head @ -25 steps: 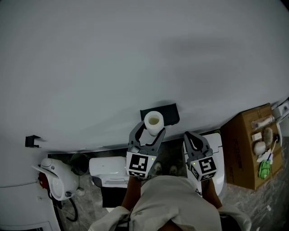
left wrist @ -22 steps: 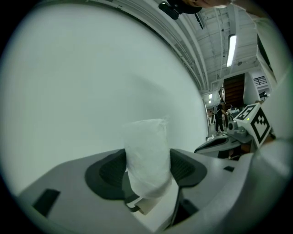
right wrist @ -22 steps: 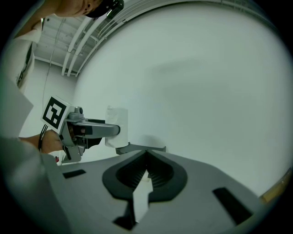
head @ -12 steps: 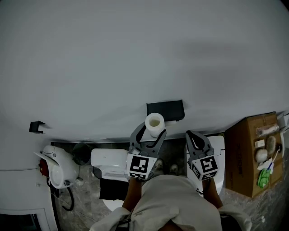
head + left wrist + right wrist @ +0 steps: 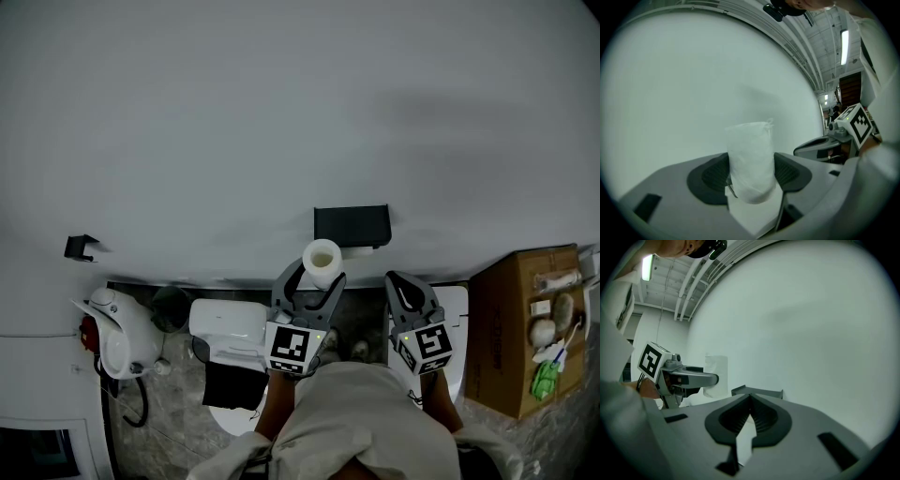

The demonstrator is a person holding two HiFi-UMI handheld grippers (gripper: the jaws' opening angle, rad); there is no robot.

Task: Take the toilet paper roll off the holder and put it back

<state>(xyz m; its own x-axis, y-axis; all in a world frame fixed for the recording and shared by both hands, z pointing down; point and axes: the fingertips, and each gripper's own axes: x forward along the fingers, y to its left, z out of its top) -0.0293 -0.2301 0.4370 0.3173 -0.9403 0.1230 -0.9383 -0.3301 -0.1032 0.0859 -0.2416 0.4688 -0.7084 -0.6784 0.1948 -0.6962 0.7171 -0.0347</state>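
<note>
A white toilet paper roll [image 5: 322, 261] stands upright between the pads of my left gripper [image 5: 314, 274], which is shut on it. In the left gripper view the roll [image 5: 751, 157] fills the gap between the jaws, in front of a bare white wall. The black holder [image 5: 352, 225] hangs on the wall just above and to the right of the roll, apart from it. My right gripper [image 5: 401, 281] is to the right of the left one, its jaws closed together with nothing in them. The right gripper view shows the holder [image 5: 757, 392] just past its tips and the roll [image 5: 716, 373] to the left.
Below the wall are a white toilet [image 5: 225, 345], a white and red appliance [image 5: 117, 342] at far left and a white fixture [image 5: 461, 328] under the right gripper. An open cardboard box [image 5: 511, 328] of small items is at right. A small black hook [image 5: 82, 247] is on the wall at left.
The roll overlapped the holder's front a second ago. It now sits below and left of the holder, still in the left gripper. Both hands and the view have shifted sideways.
</note>
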